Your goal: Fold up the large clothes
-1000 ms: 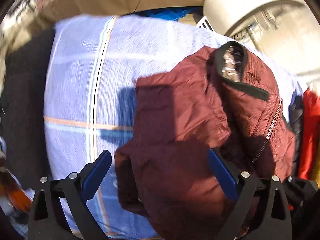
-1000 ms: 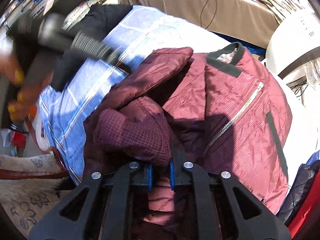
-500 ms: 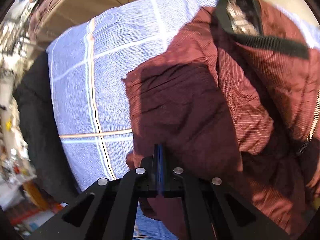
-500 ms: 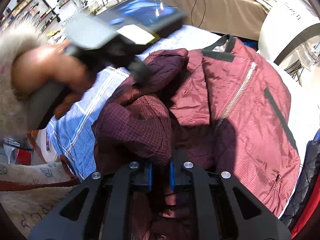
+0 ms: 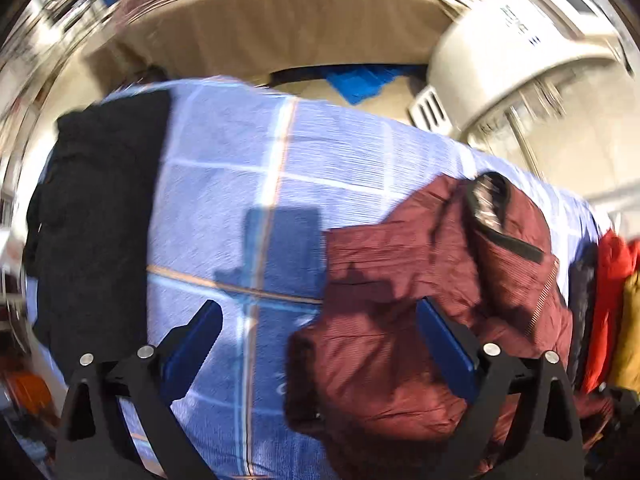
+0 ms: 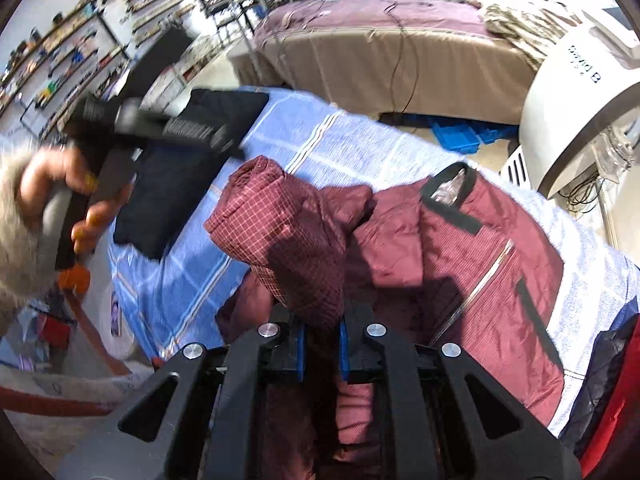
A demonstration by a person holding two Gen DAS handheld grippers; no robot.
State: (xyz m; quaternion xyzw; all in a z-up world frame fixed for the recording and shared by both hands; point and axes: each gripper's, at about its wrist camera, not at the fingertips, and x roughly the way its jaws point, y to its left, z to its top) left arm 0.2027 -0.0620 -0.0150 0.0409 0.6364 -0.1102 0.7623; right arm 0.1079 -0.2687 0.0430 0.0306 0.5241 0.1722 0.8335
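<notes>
A maroon quilted jacket [image 5: 432, 304] with a dark collar and a zip lies on a blue checked sheet [image 5: 240, 184]. It fills the middle of the right wrist view [image 6: 492, 264]. My left gripper [image 5: 320, 344] is open and empty, raised above the jacket's left edge. Its blue pads [image 5: 196, 344] straddle the sheet and the jacket. My right gripper [image 6: 322, 344] is shut on a fold of the jacket and lifts its checked lining [image 6: 288, 232] up. The left gripper also shows held in a hand in the right wrist view, above the sheet's left side.
A folded black garment [image 5: 92, 216] lies on the sheet's left end [image 6: 188, 176]. Red and yellow clothes [image 5: 612, 304] are piled at the right. A white machine [image 6: 576, 92] stands at the back right. A beige bed [image 6: 384, 48] stands behind. Blue trays [image 6: 464, 136] lie on the floor.
My left gripper was shut low over the jacket half a second ago; it has opened, lifted and drawn back to the left. My right gripper has raised the pinched fold higher.
</notes>
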